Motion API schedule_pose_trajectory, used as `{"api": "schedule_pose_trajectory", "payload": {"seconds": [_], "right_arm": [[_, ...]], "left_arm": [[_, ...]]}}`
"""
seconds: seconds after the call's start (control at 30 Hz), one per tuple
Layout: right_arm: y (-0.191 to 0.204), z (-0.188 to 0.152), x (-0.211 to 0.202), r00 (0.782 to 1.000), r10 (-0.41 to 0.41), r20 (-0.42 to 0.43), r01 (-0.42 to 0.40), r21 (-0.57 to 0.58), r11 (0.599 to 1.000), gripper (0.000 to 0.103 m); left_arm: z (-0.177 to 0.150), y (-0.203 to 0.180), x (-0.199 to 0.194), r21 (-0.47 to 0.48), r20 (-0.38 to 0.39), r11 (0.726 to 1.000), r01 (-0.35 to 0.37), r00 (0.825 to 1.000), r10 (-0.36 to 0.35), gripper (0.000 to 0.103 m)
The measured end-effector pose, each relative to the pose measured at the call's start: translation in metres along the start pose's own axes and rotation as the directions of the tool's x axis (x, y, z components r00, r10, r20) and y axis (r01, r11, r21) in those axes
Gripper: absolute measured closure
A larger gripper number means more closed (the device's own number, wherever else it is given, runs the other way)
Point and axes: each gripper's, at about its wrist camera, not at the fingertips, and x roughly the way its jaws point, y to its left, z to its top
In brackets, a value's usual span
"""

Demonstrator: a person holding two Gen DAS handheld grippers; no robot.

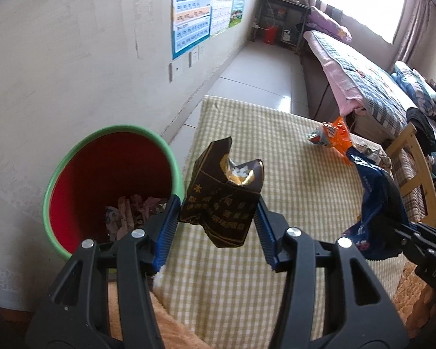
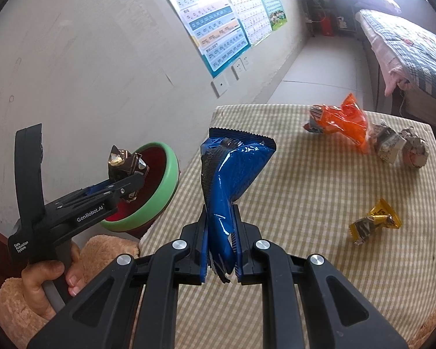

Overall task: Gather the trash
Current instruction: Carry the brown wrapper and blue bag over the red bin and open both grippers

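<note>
Though both grippers are loaded, neither piece has reached the bin [image 1: 48, 192] yet. Left gripper [image 1: 216, 218]: jaws part-open, pads pressing the sides of a crumpled dark brown wrapper [image 1: 223, 200], held in the air just beside the bin's green rim, over the checked tablecloth [image 1: 247, 276]. Right gripper [image 2: 220, 247]: jaws nearly closed, clamped on the twisted lower end of a blue snack bag [image 2: 232, 171], which stands up above the cloth.

Handling, as judged: both are thin foil or film, near weightless, soft, slick. Grip at a crumple or twist, where layers bunch; a flat single layer would likely slide out.

The left wrist view looks down into the bin: red inside, some wrappers already at the bottom. The right wrist view alone shows the remaining litter clearly: an orange packet [image 2: 340, 122], crumpled paper wads [image 2: 401, 148], a small yellow wrapper [image 2: 375, 222], all well apart from the bin.
</note>
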Motion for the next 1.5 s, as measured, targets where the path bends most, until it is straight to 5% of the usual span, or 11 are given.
{"api": "schedule_pose_trajectory", "payload": {"seconds": [1.2, 1.5], "right_arm": [[0.090, 0.024, 0.057, 0.996, -0.006, -0.093, -0.014, -0.208, 0.978, 0.089], [0.118, 0.043, 0.093, 0.975, 0.114, -0.191, -0.145, -0.156, 0.977, 0.089]], "left_arm": [[-0.021, 0.111, -0.017, -0.161, -0.026, 0.979, -0.129, 0.992, 0.126, 0.054], [-0.021, 0.136, -0.006, -0.171, -0.060, 0.967, -0.188, 0.982, 0.180, 0.054]]}}
